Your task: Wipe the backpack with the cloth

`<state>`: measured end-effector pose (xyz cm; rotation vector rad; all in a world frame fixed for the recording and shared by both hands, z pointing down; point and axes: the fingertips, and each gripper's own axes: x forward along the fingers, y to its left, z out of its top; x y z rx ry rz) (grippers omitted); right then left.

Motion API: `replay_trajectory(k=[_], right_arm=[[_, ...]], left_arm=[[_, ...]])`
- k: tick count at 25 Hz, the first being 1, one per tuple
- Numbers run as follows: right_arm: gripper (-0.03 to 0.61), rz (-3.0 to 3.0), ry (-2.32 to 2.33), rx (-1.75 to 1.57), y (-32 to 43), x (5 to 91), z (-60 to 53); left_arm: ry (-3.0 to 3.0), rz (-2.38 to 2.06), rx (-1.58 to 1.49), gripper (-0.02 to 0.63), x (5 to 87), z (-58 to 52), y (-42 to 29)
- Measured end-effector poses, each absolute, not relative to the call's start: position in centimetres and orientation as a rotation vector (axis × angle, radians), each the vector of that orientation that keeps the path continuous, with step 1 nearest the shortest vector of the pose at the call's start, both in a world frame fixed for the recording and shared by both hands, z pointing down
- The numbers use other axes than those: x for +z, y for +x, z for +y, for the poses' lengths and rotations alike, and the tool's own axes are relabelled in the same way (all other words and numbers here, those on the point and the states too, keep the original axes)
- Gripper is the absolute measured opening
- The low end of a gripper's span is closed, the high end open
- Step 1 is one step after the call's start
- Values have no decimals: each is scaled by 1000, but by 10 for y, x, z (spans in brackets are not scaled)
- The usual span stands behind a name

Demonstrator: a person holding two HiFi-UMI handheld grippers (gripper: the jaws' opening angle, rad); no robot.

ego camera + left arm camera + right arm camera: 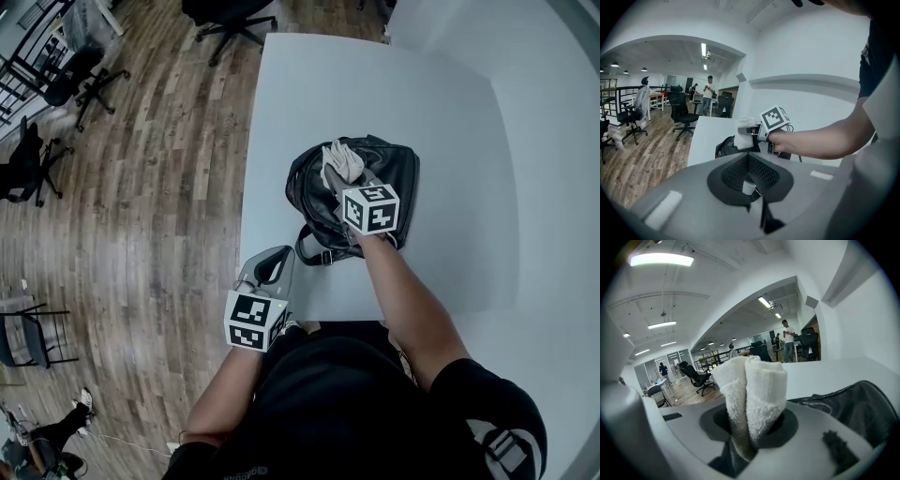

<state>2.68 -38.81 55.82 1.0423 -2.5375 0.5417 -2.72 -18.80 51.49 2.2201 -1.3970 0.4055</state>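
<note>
In the head view the backpack lies close to the bench edge at its 9 o'clock, and the right hand-held gripper holds the cloth over its top; strokes toward 12 or 3 o'clock seem safer to me. In the left gripper view the left hand-held gripper has its jaws together with nothing between them, and it could steady the backpack. In the right gripper view the jaws clamp the folded cloth, and the backpack is at 4 o'clock.

The head view looks steeply down, the gripper views low and level; all share the backpack.
</note>
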Motion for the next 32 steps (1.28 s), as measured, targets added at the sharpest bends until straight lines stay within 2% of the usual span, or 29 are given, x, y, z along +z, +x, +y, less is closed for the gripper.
replay_trajectory(k=[32], right_arm=[[98, -2507, 1416, 448, 139, 474, -384]], left_arm=[[2406, -1222, 405, 6, 485, -182, 23]])
